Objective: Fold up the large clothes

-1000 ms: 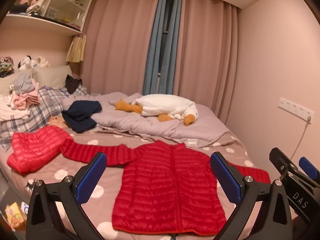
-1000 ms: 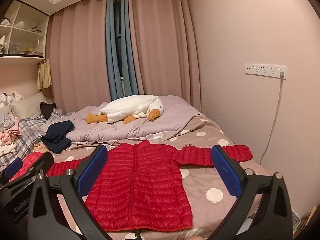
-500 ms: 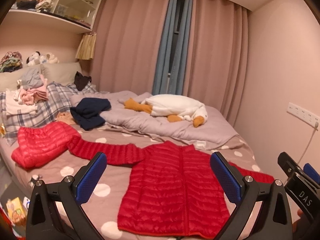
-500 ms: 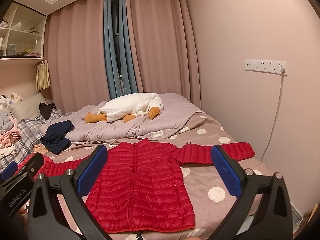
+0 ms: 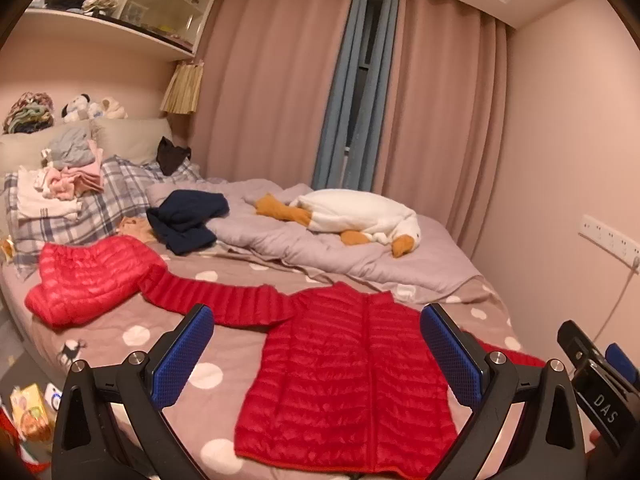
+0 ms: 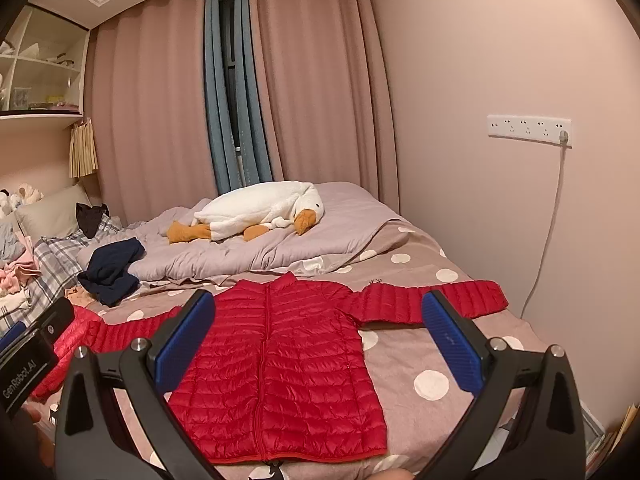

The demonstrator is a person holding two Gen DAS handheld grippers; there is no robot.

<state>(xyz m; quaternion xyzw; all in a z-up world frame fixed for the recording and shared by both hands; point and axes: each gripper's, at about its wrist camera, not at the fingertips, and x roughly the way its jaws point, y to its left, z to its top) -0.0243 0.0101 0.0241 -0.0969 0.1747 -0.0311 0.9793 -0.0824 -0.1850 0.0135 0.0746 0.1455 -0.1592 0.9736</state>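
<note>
A red quilted jacket (image 5: 344, 368) (image 6: 280, 360) lies flat on the polka-dot bed, zipped, front up, hem toward me. Its left sleeve (image 5: 216, 296) stretches out to the left. Its right sleeve (image 6: 424, 300) lies straight toward the wall. My left gripper (image 5: 316, 356) hovers open above the near edge of the bed, nothing between its blue pads. My right gripper (image 6: 318, 344) is likewise open and empty, raised over the jacket's hem. Each gripper shows at the edge of the other's view.
A second red padded garment (image 5: 88, 276) lies bunched at the left. A dark blue garment (image 5: 188, 220), a grey duvet (image 5: 328, 248) and a white goose plush (image 5: 360, 216) lie behind. Folded clothes (image 5: 68, 184) sit on a plaid pillow. The wall with a socket strip (image 6: 528, 130) bounds the right side.
The left gripper's view has swung leftward, so the jacket sits further right in it. The right gripper has shifted slightly. Both stay open; the jacket has not moved.
</note>
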